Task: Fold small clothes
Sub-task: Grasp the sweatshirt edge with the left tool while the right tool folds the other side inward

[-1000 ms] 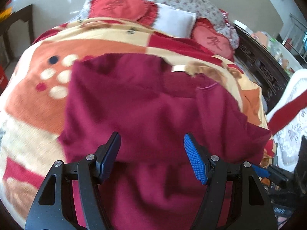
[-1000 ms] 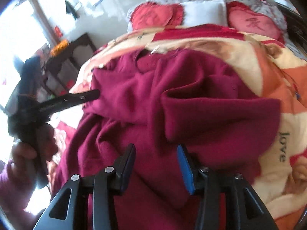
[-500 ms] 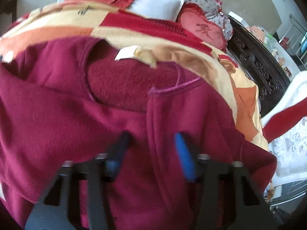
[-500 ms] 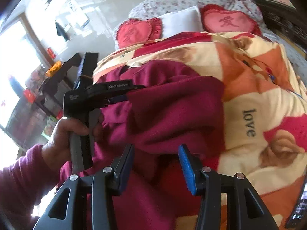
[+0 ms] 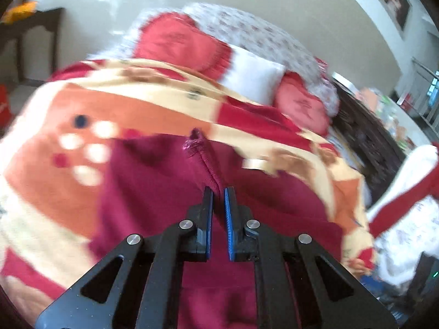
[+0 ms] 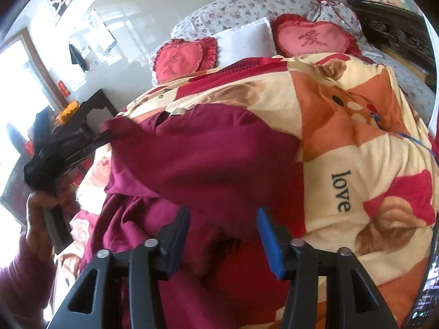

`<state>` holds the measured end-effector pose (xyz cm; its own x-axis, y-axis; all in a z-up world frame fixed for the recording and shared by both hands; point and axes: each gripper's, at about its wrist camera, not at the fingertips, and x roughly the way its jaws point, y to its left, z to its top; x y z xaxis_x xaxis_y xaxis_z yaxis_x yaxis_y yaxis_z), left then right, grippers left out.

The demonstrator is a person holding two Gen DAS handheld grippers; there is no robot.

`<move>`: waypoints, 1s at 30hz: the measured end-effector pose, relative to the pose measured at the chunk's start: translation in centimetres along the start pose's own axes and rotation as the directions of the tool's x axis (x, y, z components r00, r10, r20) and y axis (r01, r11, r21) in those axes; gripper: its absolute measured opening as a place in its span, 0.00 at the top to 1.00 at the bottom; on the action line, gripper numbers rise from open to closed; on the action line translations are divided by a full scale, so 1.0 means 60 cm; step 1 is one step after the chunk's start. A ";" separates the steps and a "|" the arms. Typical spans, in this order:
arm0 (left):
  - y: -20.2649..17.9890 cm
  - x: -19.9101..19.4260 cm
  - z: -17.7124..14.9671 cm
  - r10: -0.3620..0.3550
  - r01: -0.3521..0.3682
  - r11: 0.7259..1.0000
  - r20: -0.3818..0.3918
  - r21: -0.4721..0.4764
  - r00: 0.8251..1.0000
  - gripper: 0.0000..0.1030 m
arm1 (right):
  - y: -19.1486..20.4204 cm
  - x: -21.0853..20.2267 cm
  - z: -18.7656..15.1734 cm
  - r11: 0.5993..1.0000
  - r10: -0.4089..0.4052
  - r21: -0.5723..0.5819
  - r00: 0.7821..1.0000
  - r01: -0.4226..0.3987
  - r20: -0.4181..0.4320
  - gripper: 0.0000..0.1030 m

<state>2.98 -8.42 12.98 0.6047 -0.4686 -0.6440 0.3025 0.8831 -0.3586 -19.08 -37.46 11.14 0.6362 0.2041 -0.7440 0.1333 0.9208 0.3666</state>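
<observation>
My left hand-held gripper (image 5: 218, 194) has just closed on a seam ridge of the maroon garment (image 6: 208, 159), so folding can start. The right hand-held gripper (image 6: 222, 219) is opening, with cloth between its jaws.

The garment (image 6: 208, 164) lies on the blanket (image 6: 356, 164) — pillows (image 6: 244, 41) behind it, at the bed's head.

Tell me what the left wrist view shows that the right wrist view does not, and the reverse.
Left wrist only: the left gripper pinched shut on a seam ridge of the maroon garment, seen from behind its pads.

Right wrist only: the right gripper, jaws opening, over the garment without gripping it; the hand that holds the left gripper; the word "love" on the blanket.

Both: the garment, the patterned blanket, the heart cushions and the white pillow.
</observation>
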 end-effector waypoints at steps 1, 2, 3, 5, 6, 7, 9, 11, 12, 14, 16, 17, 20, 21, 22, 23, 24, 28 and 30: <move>0.019 0.004 -0.010 0.019 -0.020 1.000 -0.017 -0.006 1.000 0.93 | -0.005 0.003 0.002 1.000 -0.005 0.013 1.000 0.005 0.004 0.39; 0.029 0.008 -0.019 0.028 -0.029 1.000 -0.035 -0.013 0.999 0.93 | -0.014 0.008 0.008 0.999 -0.012 0.043 1.000 0.011 0.013 0.34; 0.035 0.015 -0.028 0.032 -0.033 0.999 -0.051 -0.021 0.998 0.93 | -0.020 0.014 0.012 0.998 -0.017 0.063 1.000 0.016 0.013 0.34; 0.045 0.023 -0.047 0.034 -0.036 0.999 -0.067 -0.026 0.997 0.93 | -0.032 0.032 0.026 0.995 -0.035 0.091 0.999 0.036 -0.008 0.33; 0.043 0.024 -0.052 0.032 -0.033 0.999 -0.066 -0.024 0.997 0.93 | -0.038 0.045 0.035 0.994 -0.047 0.102 0.999 0.049 -0.022 0.33; 0.040 0.024 -0.054 0.027 -0.029 0.999 -0.063 -0.023 0.998 0.93 | -0.043 0.056 0.043 0.992 -0.053 0.111 0.998 0.056 -0.031 0.33; 0.031 0.025 -0.055 0.016 -0.017 1.000 -0.057 -0.014 0.998 0.93 | -0.053 0.082 0.061 0.989 -0.062 0.131 0.997 0.068 -0.047 0.31; 0.019 0.024 -0.057 0.012 -0.012 1.000 -0.054 0.009 0.998 0.93 | -0.063 0.109 0.076 0.984 -0.066 0.161 0.995 0.076 -0.070 0.31; 0.015 0.022 -0.058 0.011 -0.010 1.000 -0.053 0.019 0.999 0.93 | -0.066 0.125 0.085 0.983 -0.052 0.172 0.995 0.066 -0.085 0.31; 0.008 0.020 -0.058 0.014 -0.012 0.999 -0.050 0.037 0.999 0.93 | -0.064 0.152 0.094 0.986 -0.018 0.165 0.992 0.039 -0.123 0.54; 0.013 0.016 -0.057 0.016 -0.014 0.999 -0.051 0.038 0.999 0.93 | -0.047 0.158 0.106 0.991 -0.108 0.065 0.986 0.117 -0.130 0.80; 0.019 0.012 -0.057 0.019 -0.017 0.999 -0.052 0.033 0.998 0.93 | -0.038 0.147 0.113 0.991 -0.131 0.012 0.987 0.133 -0.096 0.89; 0.043 0.013 -0.059 0.029 -0.028 1.000 -0.071 0.004 0.997 0.80 | -0.035 0.115 0.130 0.981 -0.195 -0.031 0.981 0.194 -0.018 0.91; 0.051 0.016 -0.061 0.045 -0.046 0.999 -0.081 -0.006 0.996 0.77 | -0.039 0.116 0.134 0.964 -0.260 -0.053 0.966 0.260 0.002 0.91; 0.059 0.020 -0.064 0.068 -0.069 0.998 -0.093 -0.013 0.993 0.77 | -0.047 0.123 0.136 0.956 -0.287 -0.059 0.958 0.287 -0.002 0.91; 0.068 0.023 -0.066 0.091 -0.094 0.995 -0.113 -0.021 0.989 0.77 | -0.058 0.137 0.135 0.959 -0.280 -0.044 0.959 0.279 -0.028 0.91; 0.073 0.024 -0.067 0.096 -0.100 0.994 -0.126 -0.030 0.987 0.77 | -0.072 0.151 0.132 0.966 -0.258 -0.018 0.964 0.257 -0.064 0.91; 0.088 0.002 -0.072 0.107 -0.112 0.993 -0.109 -0.036 0.988 0.72 | -0.092 0.127 0.121 0.976 -0.203 0.059 0.976 0.208 -0.075 0.54; 0.085 -0.006 -0.068 0.118 -0.120 0.993 -0.090 -0.015 0.989 0.72 | -0.098 0.091 0.104 0.982 -0.130 0.132 0.991 0.133 -0.034 0.28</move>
<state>1.30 -3.82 8.63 0.5672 -0.3608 -0.7403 0.2167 0.9326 -0.2885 -11.64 -43.83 8.40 0.5876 0.0942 -0.8036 0.3155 0.8879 0.3348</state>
